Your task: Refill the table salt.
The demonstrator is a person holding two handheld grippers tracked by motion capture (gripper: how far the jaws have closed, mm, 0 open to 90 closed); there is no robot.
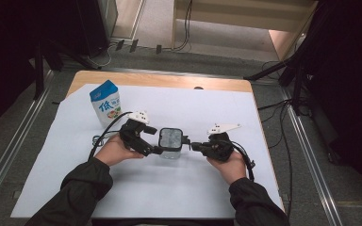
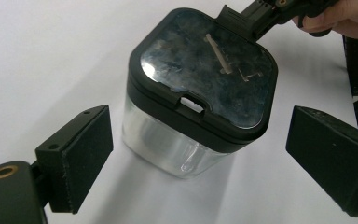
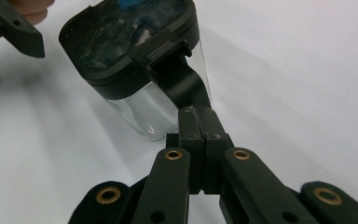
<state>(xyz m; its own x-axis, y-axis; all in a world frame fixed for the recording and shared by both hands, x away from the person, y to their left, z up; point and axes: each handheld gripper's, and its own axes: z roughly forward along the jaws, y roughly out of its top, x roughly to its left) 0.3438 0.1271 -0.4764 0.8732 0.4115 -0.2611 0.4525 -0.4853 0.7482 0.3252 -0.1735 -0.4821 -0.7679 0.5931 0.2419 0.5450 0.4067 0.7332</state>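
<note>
A milk carton (image 1: 107, 104) stands far left on the white sheet (image 1: 193, 188). The left gripper (image 2: 200, 154) has its jaws wide apart, one each side of the clear jar (image 2: 177, 140) in the middle. The right gripper (image 3: 196, 114) pinches the jar's black handle (image 3: 182, 84).

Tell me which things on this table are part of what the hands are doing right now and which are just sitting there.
In the job:
clear container with black lid
its black handle
right gripper, jaws shut on the handle
left gripper, jaws open around the container

Lying about:
milk carton
white sheet covering the table
</note>
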